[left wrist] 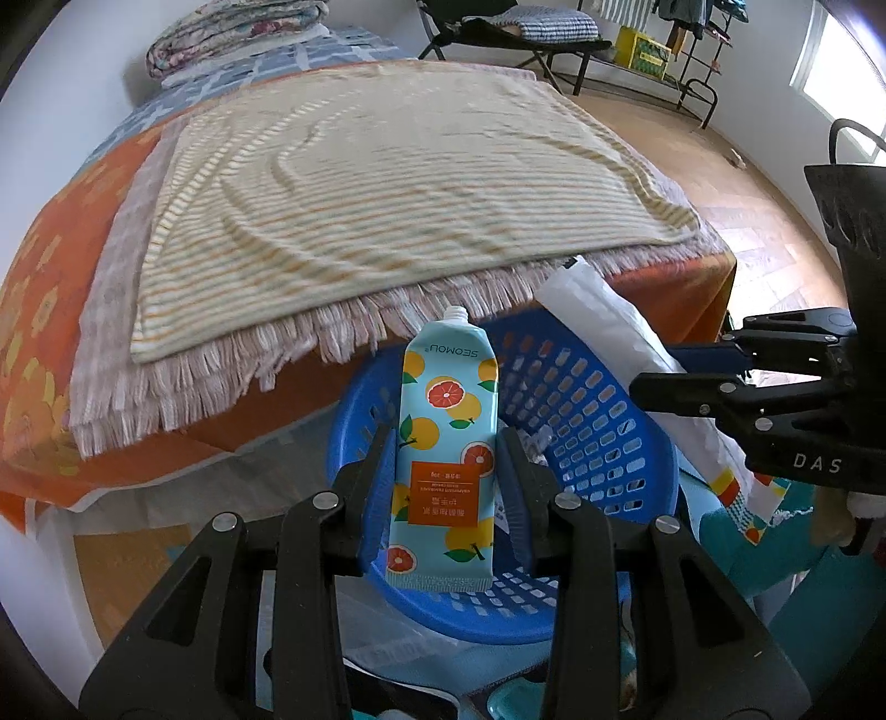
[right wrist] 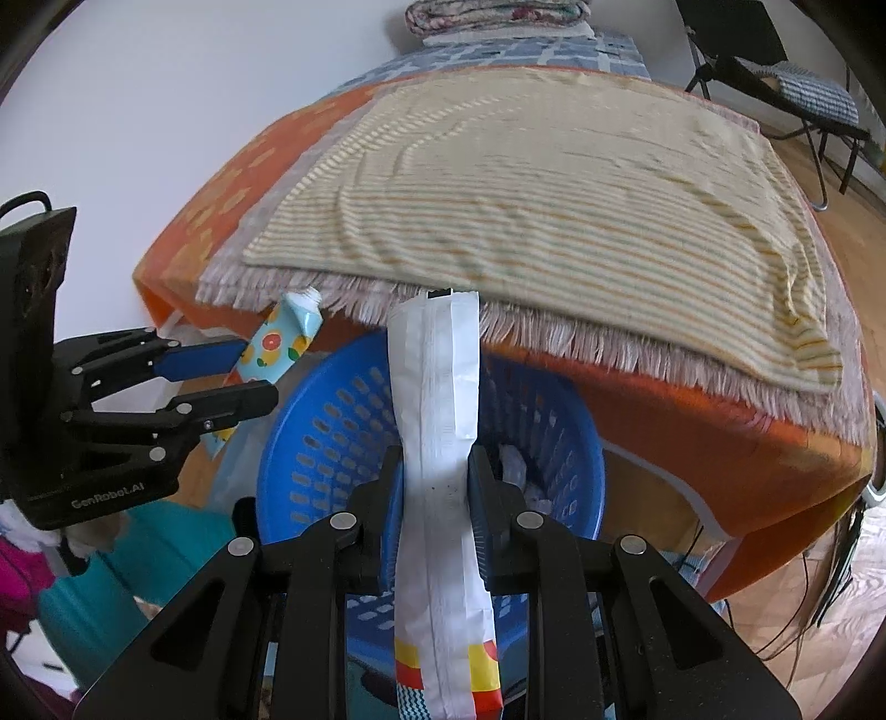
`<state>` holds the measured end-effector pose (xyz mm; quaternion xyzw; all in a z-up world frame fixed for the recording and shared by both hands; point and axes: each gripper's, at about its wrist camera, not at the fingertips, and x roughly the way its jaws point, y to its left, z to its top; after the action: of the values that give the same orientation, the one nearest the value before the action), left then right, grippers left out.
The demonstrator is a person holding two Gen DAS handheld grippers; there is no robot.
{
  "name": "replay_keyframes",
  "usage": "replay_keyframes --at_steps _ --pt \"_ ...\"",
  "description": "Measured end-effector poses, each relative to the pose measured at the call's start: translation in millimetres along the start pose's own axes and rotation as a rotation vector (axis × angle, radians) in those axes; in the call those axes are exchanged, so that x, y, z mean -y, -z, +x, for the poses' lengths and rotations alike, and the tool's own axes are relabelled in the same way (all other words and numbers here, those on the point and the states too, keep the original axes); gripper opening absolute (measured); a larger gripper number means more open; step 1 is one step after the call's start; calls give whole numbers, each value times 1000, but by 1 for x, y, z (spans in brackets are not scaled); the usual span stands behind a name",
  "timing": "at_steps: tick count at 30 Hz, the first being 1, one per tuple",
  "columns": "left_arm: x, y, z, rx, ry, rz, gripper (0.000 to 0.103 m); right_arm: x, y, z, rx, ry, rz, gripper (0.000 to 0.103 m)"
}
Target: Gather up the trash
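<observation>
Both claws hang over the blue basket (left wrist: 581, 399) beside the bed, the left claw (left wrist: 448, 471) clamped on the hand-cream tube (left wrist: 443, 443), the right claw (right wrist: 437, 476) clamped on the white packet (right wrist: 437, 421); I'd release each well inside the rim.

A home bedroom: a blanket-covered bed (left wrist: 354, 183), folded quilts (left wrist: 232, 33), a folding chair (left wrist: 498, 27), wood floor (left wrist: 736, 183).

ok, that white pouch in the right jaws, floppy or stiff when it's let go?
Likely soft: the white pouch pinches in where the jaws squeeze it. Probably light and near empty, since it looks flat. It would likely drop limp into the blue basket rather than roll.
</observation>
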<state>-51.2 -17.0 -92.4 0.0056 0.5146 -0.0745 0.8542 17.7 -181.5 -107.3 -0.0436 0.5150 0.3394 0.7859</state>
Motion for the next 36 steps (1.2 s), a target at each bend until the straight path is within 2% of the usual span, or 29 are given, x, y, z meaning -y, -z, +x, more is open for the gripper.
replay_keyframes --at_steps 20,23,27,33,34,36 --pt "4 -1 4 -13 -4 1 37 -2 0 7 -14 10 2 22" --pt "3 -2 5 -15 -7 -3 37 -2 0 8 -16 13 5 26" --pt "1 -2 5 -15 -11 -10 37 1 -1 8 -15 15 15 41" --pt "0 -3 6 -14 -12 -12 37 3 -1 7 -13 23 21 41" --pt "-1 -3 6 -14 -12 -14 38 3 -1 6 -14 27 21 42" --pt "-1 -4 5 -7 -15 -18 52 3 -1 6 -15 32 25 43"
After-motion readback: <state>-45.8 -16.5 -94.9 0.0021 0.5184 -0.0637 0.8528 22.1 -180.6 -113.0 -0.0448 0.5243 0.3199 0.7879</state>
